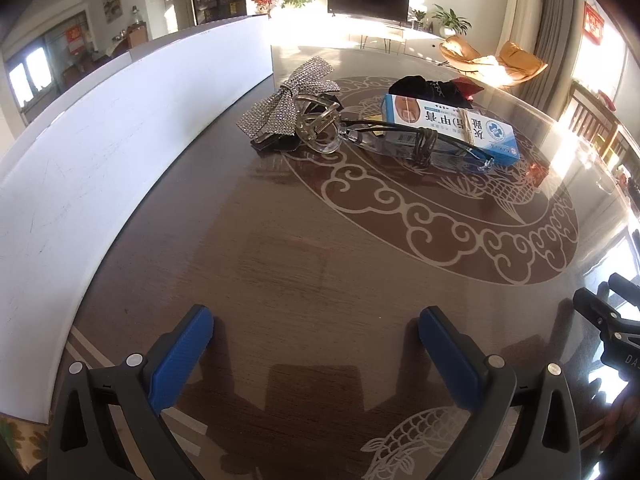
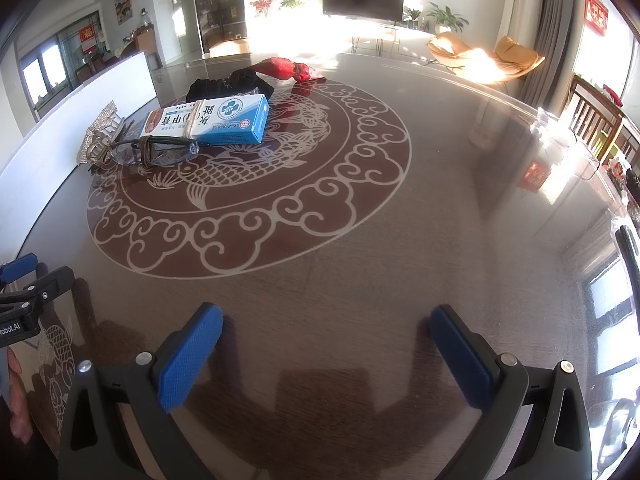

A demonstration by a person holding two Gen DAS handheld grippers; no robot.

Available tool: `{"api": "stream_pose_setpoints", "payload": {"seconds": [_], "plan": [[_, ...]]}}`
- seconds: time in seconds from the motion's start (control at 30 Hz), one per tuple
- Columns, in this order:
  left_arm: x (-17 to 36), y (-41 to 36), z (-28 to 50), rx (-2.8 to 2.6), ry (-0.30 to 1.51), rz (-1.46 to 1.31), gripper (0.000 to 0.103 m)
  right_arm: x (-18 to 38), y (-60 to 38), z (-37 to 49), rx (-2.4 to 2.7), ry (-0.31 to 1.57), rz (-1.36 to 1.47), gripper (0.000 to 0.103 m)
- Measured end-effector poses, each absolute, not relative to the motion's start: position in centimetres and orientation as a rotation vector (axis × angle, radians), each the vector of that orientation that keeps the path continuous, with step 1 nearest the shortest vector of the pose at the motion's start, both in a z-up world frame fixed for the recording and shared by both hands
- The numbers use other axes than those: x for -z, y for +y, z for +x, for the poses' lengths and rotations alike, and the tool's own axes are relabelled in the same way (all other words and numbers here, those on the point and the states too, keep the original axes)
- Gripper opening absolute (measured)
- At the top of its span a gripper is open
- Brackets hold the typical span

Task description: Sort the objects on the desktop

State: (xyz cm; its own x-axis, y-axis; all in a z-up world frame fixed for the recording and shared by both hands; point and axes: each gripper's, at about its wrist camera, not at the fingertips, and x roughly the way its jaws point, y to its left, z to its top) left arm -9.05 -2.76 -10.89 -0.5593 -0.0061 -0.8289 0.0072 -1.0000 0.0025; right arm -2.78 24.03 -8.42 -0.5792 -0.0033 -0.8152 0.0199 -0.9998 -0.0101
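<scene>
the little heap lies well ahead of both grippers: glasses (image 1: 424,148) lengthwise across the front, blue box (image 1: 452,124) behind. left gripper (image 1: 316,336) faces it straighter; right gripper (image 2: 326,334) sees it off left. both sets of fingers gape, empty.

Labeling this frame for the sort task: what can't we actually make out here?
- Black fabric item: left wrist view, lower part hidden behind the blue-and-white box; type unclear.
- Red item: right wrist view, crumpled and glare-washed; identity unclear.
- Dark object under the rhinestone bow: left wrist view, mostly covered by the bow and clear claw clip.
- Box small print: too small in both views.
</scene>
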Motion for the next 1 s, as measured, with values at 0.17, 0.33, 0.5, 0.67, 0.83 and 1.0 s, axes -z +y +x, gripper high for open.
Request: {"api": "stream_pose_setpoints", "payload": {"seconds": [0.17,0.33,0.5,0.67,0.83,1.0], "plan": [[10.9,-2.8,-9.1,2.761,0.008,1.464,0.103,8.3,23.9,-2.9,2.775,0.029,1.437,0.103],[10.8,-2.7,-8.9,2.762,0.006,1.460,0.103,8.2,23.5,-6.0,2.732,0.072,1.426,0.103],[10.8,-2.7,-8.9,2.762,0.006,1.460,0.103,7.0,23.8,-12.1,2.791,-0.079,1.385,0.103],[10.7,-2.7,-8.8,2.764,0.005,1.459,0.103,6.3,20.9,-15.7,2.819,-0.045,1.330,0.103],[10.7,-2.7,-8.7,2.764,0.006,1.459,0.103,7.1,16.5,-15.3,2.703,0.145,1.347,0.103],[10.8,-2.7,-8.8,2.763,0.007,1.458,0.103,6.5,14.8,-11.7,2.400,0.073,1.291,0.103]]}}
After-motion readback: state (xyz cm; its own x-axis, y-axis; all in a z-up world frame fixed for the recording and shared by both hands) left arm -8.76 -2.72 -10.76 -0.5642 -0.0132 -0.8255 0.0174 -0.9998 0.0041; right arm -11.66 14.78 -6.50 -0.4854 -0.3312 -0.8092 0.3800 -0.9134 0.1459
